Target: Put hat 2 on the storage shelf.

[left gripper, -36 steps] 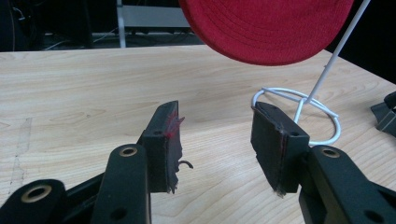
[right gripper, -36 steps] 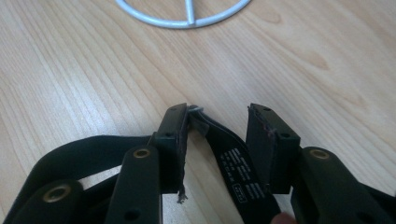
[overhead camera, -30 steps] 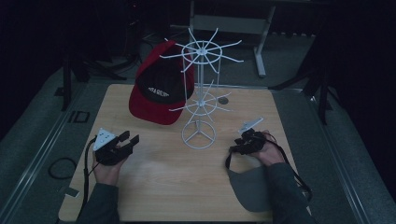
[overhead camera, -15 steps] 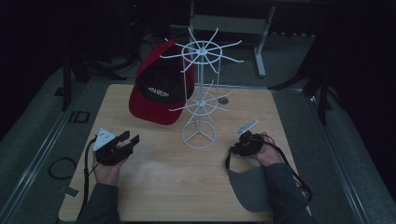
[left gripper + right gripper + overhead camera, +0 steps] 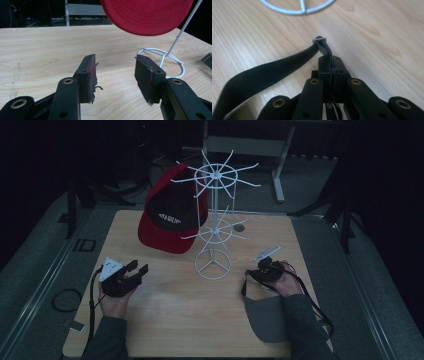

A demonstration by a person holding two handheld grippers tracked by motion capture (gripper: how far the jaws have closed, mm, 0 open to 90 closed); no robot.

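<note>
A grey cap (image 5: 265, 317) lies brim-down at the table's front right, under the person's right hand. My right gripper (image 5: 256, 273) (image 5: 330, 62) has just been closing and is shut on the cap's black back strap (image 5: 262, 72), whose grey end sticks out past the tips. A red cap (image 5: 167, 222) (image 5: 147, 15) hangs on the white wire rack (image 5: 214, 220) at the table's middle. My left gripper (image 5: 137, 268) (image 5: 115, 67) rests at the front left, open, with nothing between its jaws.
The rack's round wire base (image 5: 213, 267) (image 5: 162, 57) (image 5: 299, 7) stands just left of the right gripper. A small dark disc (image 5: 239, 227) lies behind the rack. A metal frame (image 5: 250, 145) stands beyond the table. A cable loop (image 5: 65, 300) lies on the floor at left.
The right gripper's jaws have closed onto the grey cap's strap, with the hand shifting only slightly. The left gripper and the red cap have stayed put.
</note>
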